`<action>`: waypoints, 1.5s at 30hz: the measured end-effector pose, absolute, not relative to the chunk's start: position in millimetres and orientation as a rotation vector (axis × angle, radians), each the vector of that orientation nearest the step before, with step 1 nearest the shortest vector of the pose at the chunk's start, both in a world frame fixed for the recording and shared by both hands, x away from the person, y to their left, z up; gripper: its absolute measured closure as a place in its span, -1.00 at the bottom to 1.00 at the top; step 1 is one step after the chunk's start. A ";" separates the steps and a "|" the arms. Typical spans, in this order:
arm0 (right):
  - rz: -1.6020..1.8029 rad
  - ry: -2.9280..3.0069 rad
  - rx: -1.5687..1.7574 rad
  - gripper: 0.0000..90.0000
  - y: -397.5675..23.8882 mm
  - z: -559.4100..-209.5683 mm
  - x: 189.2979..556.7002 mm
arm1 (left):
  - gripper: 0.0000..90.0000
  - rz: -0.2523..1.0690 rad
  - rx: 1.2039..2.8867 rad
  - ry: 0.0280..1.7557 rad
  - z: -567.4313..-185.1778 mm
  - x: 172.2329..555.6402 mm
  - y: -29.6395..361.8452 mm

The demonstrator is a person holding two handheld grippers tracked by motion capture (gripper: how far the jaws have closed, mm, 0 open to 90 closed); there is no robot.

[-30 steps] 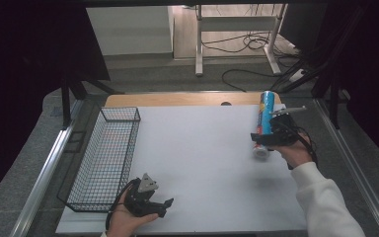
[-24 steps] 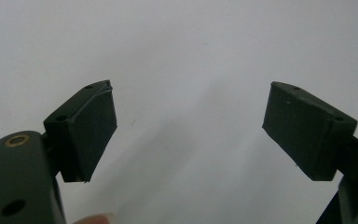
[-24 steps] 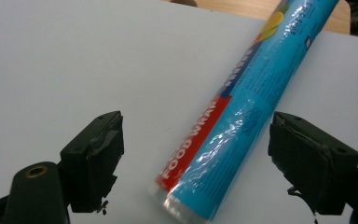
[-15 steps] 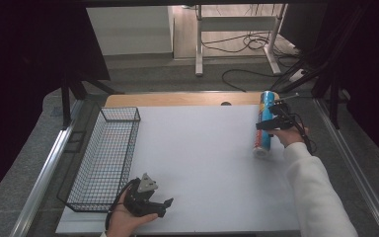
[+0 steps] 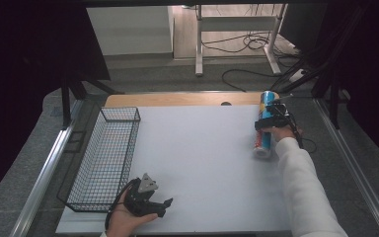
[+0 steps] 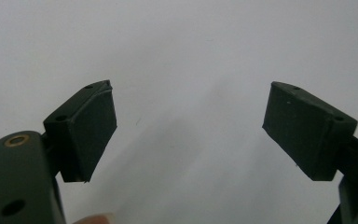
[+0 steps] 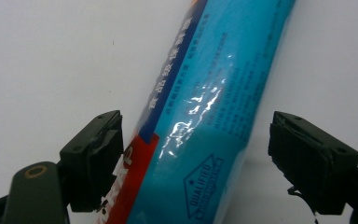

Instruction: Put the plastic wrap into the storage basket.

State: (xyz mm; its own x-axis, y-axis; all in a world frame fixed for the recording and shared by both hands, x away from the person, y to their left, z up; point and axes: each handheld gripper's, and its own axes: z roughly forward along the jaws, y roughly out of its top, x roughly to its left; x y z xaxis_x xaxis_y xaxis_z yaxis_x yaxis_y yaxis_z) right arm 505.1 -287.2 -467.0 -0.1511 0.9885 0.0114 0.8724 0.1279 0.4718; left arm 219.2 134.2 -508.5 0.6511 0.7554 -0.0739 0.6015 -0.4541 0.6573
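A blue cylindrical can (image 5: 262, 140) with red and white print lies on the white table (image 5: 197, 148) near its right edge, one end toward the far side. My right gripper (image 5: 271, 121) hovers over its middle. In the right gripper view the can (image 7: 214, 93) runs diagonally between the open jaws of the right gripper (image 7: 196, 154); the left jaw is close against it, the right jaw stands apart. My left gripper (image 5: 163, 207) rests near the table's front left, held in a hand. Its jaws (image 6: 191, 126) are spread wide over bare table.
A black wire basket (image 5: 106, 158) stands along the table's left edge, nothing in it. A strip of wooden tabletop (image 5: 177, 99) shows at the far edge. Metal rails run along both sides of the table, with cables on the floor beyond.
My right gripper has moved away from me along the lying can, from its near end to its middle. The can and the left gripper have stayed put.
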 end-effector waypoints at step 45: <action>0.371 2.425 1.805 -0.36 -273.8 -478.3 391.6 | -0.62 0.303 2.220 1.028 -508.1 218.3 131.4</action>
State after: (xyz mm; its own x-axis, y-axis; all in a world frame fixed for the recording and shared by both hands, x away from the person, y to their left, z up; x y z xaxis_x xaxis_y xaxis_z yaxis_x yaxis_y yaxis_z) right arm 391.6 -273.8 -478.3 -0.2945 0.9532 0.0678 0.9300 0.2696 0.2499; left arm 218.3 131.4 -508.1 0.6635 0.7454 -0.0646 0.5916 -0.4699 0.6551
